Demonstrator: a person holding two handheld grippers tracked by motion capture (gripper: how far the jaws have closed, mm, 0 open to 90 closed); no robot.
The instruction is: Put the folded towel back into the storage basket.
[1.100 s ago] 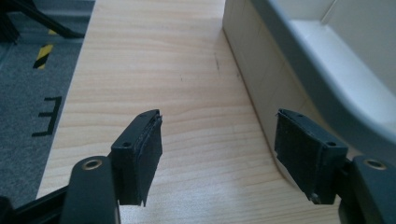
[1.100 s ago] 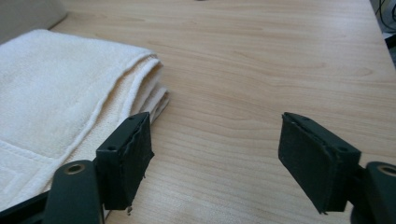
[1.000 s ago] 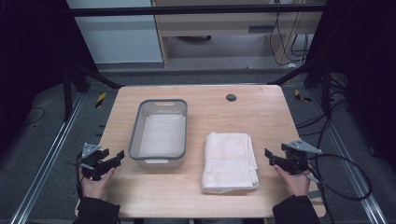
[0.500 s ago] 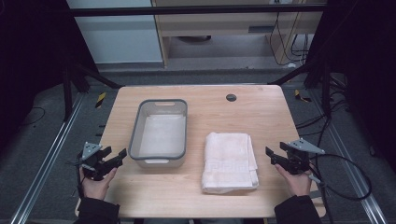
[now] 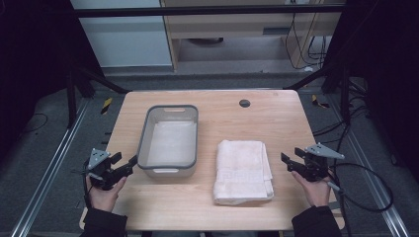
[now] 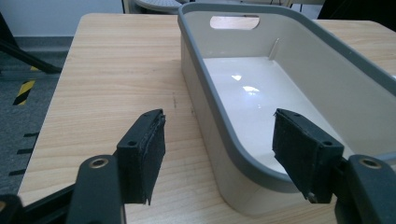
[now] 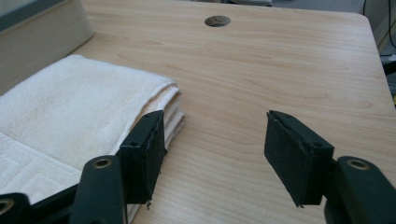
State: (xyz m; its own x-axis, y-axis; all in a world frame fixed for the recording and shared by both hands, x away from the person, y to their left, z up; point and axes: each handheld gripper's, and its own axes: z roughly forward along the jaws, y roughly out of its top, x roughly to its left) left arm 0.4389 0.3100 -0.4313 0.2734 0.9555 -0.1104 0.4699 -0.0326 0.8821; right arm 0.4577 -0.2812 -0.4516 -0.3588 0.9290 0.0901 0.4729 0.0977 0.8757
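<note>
One wooden table (image 5: 207, 207) carries everything here, and the work on it looks barely begun. One grey tub (image 5: 169, 140) stands left of centre, reaching toward the near edge, and it is empty inside. One folded white towel (image 5: 243, 170) lies flat just right of the tub, close to the near edge, untouched and not yet lifted. If the towel is meant for the tub, the whole carry remains to be done. Two grippers wait at the table's sides. The left gripper (image 5: 114, 169) hovers by the tub's near left corner, jaws spread with the tub's rim between them but not pinched. The right gripper (image 5: 292, 163) sits near the right edge beside the towel; its jaws have just been closing, yet they stand apart with nothing between them.
</note>
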